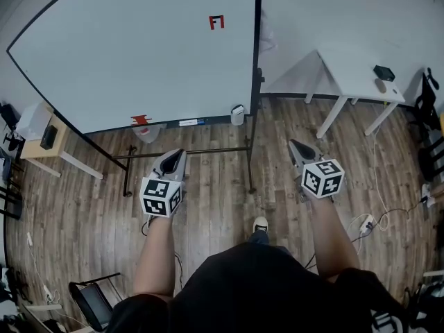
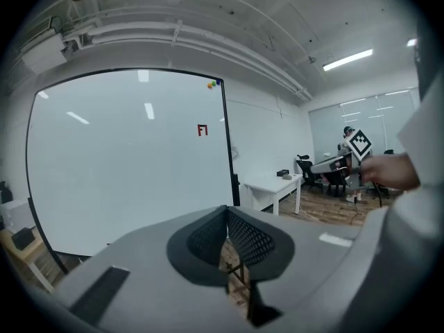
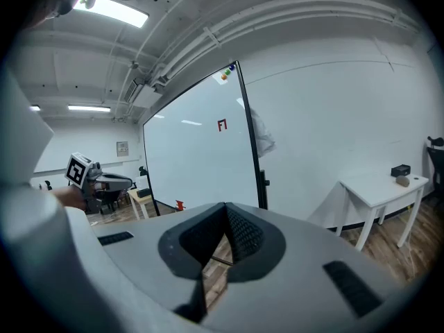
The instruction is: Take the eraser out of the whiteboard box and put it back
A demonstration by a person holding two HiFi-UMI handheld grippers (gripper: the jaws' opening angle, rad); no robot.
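Ahead of the left gripper (image 1: 179, 154) and its fingers (image 2: 208, 240), well apart: a whiteboard (image 1: 139, 54) on a stand (image 1: 187, 152), spreading forward and off to their left. Along its lower edge, a tray (image 1: 166, 124). On that, markers (image 1: 189, 123), and left of those a small flat item (image 1: 141, 120). At the tray's right end, beyond and between the two pairs of fingers, a small box (image 1: 238, 114). Ahead and right of the right gripper (image 1: 294, 146) and its fingers (image 3: 243, 236), a table (image 1: 347, 82) against the wall (image 1: 333, 12), with two small things (image 1: 383, 75) at its far right corner. Far left of the left fingers, a low desk (image 1: 41, 141). Behind both pairs, a shoe (image 1: 260, 224) on the floor (image 1: 208, 207). Further back and left, a chair (image 1: 94, 300).
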